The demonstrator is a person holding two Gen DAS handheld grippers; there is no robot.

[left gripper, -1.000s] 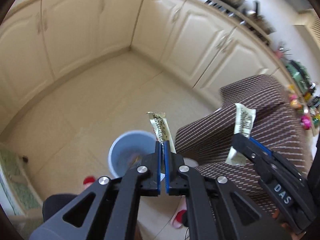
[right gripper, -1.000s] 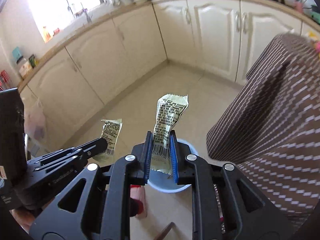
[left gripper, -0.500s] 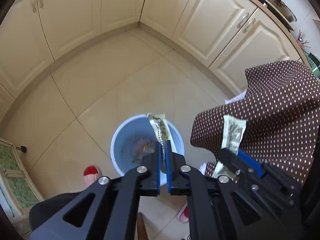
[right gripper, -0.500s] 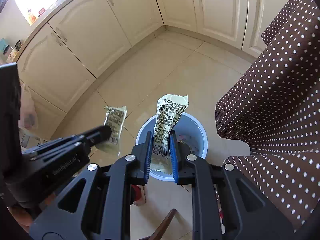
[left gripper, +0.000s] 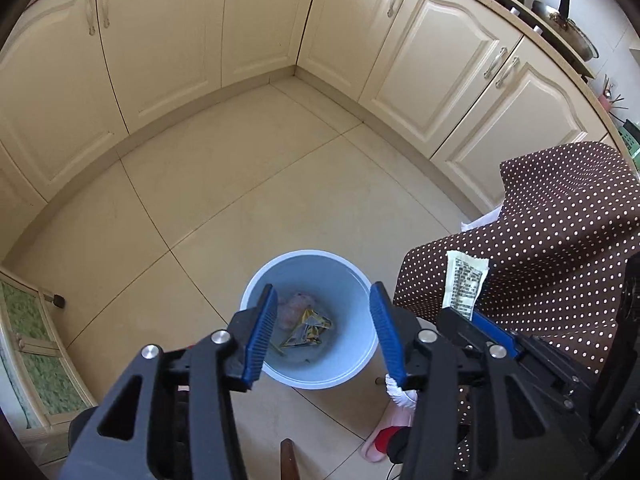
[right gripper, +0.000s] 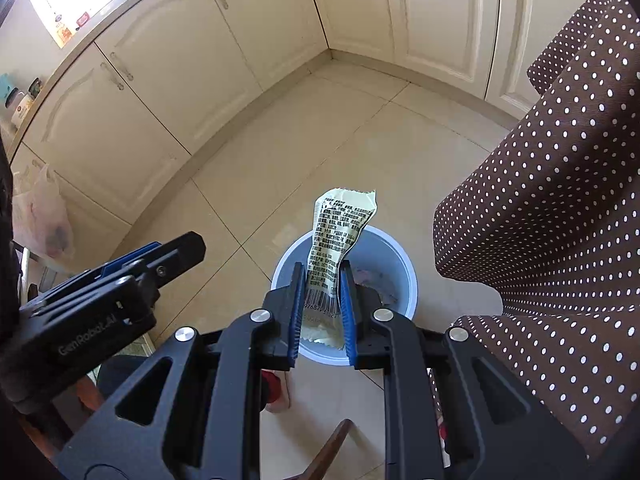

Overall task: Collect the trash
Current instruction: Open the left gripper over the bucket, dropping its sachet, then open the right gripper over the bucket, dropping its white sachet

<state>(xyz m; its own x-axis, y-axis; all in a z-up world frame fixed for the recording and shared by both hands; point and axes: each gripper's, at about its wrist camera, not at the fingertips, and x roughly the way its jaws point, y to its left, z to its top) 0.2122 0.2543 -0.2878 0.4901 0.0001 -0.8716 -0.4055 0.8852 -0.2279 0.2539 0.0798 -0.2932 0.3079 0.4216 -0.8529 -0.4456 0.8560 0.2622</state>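
A light blue bin [left gripper: 310, 360] stands on the tiled floor below both grippers and holds several wrappers [left gripper: 306, 326]. My left gripper [left gripper: 324, 320] is open and empty right above the bin. My right gripper [right gripper: 322, 304] is shut on a pale green printed wrapper [right gripper: 340, 236] and holds it upright over the bin [right gripper: 396, 264]. That wrapper [left gripper: 464, 284] also shows at the right of the left wrist view. The left gripper [right gripper: 176, 256] shows at the left of the right wrist view.
A brown polka-dot tablecloth [left gripper: 560, 240] hangs at the right, close to the bin; it also shows in the right wrist view [right gripper: 552, 220]. Cream cabinets [left gripper: 200, 40] line the far walls. A person's pink slippers [left gripper: 384, 436] stand near the bin. A green mat [left gripper: 36, 352] lies at the left.
My left gripper has opened and its wrapper has dropped into the bin. Both grippers have tilted down over the bin. The right gripper still holds its wrapper.
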